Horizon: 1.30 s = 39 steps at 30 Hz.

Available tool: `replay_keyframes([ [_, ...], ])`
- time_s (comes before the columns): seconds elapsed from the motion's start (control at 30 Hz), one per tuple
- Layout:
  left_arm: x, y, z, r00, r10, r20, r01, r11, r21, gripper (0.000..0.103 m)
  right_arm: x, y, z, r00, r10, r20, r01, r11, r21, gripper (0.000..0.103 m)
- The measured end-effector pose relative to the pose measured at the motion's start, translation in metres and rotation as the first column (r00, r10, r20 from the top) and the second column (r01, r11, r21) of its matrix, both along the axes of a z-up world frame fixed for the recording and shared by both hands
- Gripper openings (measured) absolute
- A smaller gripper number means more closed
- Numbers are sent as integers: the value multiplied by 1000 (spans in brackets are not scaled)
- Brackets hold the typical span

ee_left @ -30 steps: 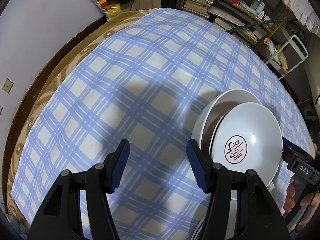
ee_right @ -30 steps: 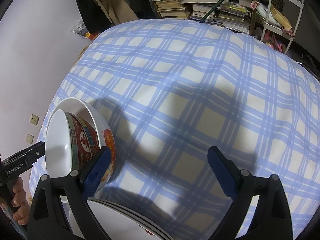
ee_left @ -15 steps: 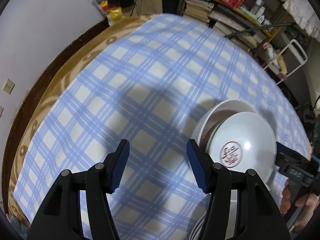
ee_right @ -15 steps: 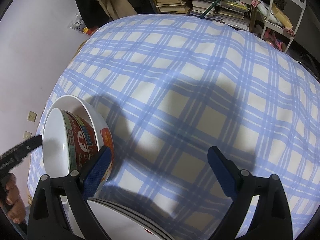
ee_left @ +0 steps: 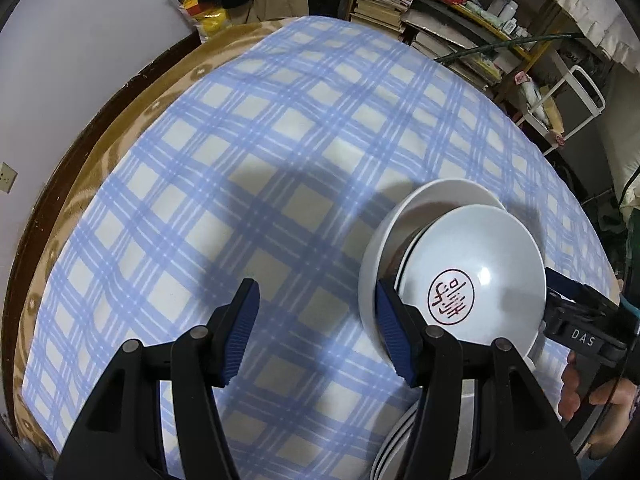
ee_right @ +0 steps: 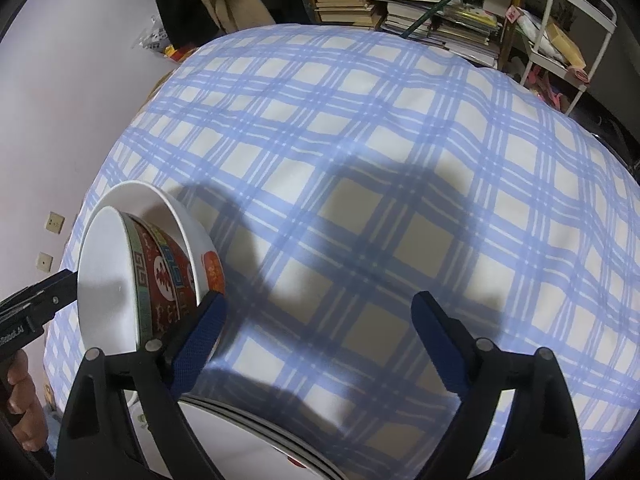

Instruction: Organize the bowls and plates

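Note:
Two nested bowls stand tilted on edge over a stack of white plates (ee_right: 248,440). The inner bowl (ee_left: 472,276) is white inside with a red seal, and its outside (ee_right: 160,280) is red-patterned. It sits in a larger white bowl (ee_left: 424,204). My left gripper (ee_left: 315,286) is open just left of the bowls, with nothing between its pads; its right finger (ee_left: 394,340) overlaps their rim. My right gripper (ee_right: 318,298) is open on their other side, its left finger (ee_right: 198,336) by the outer bowl. A finger of each gripper reaches the inner bowl's rim in the other's view.
The blue-checked tablecloth (ee_left: 240,160) covers a round table with a brown patterned edge (ee_left: 120,128). Shelves of books (ee_left: 384,4) and a white trolley (ee_left: 580,96) stand beyond the far edge. A person's hand (ee_left: 580,392) grips the right handle.

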<state>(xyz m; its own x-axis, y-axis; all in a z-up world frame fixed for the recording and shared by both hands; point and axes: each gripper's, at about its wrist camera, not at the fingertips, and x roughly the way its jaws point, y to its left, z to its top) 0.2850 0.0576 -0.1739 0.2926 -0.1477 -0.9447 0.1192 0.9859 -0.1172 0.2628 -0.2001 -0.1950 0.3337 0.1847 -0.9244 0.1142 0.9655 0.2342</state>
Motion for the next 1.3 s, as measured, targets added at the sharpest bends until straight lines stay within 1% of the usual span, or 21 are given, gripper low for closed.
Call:
replay_keyframes([
  [0.07,1,-1,-2,1000,2,0,-2,1000,8,58,0,0,1,1000,7,2,-7,1000,-6,93],
  [0.13,2,-3,-2,1000,3,4,-3,1000,18,58,1,2,3,1000,17,2,-17,1000,-3,85],
  [0.17,2,-3,-2,1000,1,6,-2,1000,24,58,1,2,3,1000,20,0,-20,1000,0,79],
  [0.2,2,-5,-2,1000,1,8,-1,1000,31,57,2,2,3,1000,25,-5,-25,1000,6,69],
  [0.23,2,-6,-2,1000,-3,12,2,999,33,55,4,4,2,999,36,-15,-36,999,27,65],
  [0.27,2,-7,-2,1000,-9,13,8,1000,23,48,5,5,0,999,44,-24,-43,998,53,55],
  [0.3,1,-8,-2,1000,-11,11,11,1000,18,43,6,7,-1,998,53,-33,-51,996,75,46],
  [0.33,1,-9,-2,1000,-11,11,11,1000,19,42,6,9,-2,997,62,-38,-59,995,83,43],
  [0.4,1,-11,-1,1000,-13,17,12,1000,26,41,6,16,-2,996,81,-31,-79,995,58,33],
  [0.47,2,-9,-1,1000,-7,12,7,1000,23,41,6,19,-2,996,87,-33,-86,995,48,33],
  [0.53,2,-7,-1,1000,-1,6,1,1000,8,42,6,19,-1,996,85,-30,-83,994,66,33],
  [0.6,3,-7,-2,1000,-1,4,1,1000,8,43,4,16,5,997,72,-6,-71,993,96,35],
  [0.67,3,-7,-2,1000,2,3,-2,1000,12,43,2,13,11,998,50,23,-52,991,126,41],
  [0.8,3,-7,-2,1000,8,2,-8,1000,9,44,1,6,24,997,22,71,-34,986,163,42],
  [0.9,3,-7,-2,1000,10,1,-10,1000,10,44,1,4,28,996,39,84,-56,978,203,43],
  [1.0,3,-6,-2,1000,10,1,-10,1000,11,44,1,11,27,994,81,78,-96,975,200,43],
  [1.07,3,-6,-3,1000,12,0,-12,1000,15,44,0,16,26,992,105,75,-117,978,172,43],
  [1.13,3,-6,-3,1000,13,0,-13,1000,12,43,0,21,22,990,129,63,-137,980,142,36],
  [1.2,2,-9,-3,1000,-7,12,6,1000,30,42,0,24,18,988,142,61,-151,974,169,18],
  [1.27,1,-13,-1,999,-20,28,19,998,52,39,1,28,18,988,142,62,-151,972,182,11],
  [1.3,1,-14,-1,999,-19,28,17,998,54,36,3,30,18,988,144,59,-153,971,182,11],
])
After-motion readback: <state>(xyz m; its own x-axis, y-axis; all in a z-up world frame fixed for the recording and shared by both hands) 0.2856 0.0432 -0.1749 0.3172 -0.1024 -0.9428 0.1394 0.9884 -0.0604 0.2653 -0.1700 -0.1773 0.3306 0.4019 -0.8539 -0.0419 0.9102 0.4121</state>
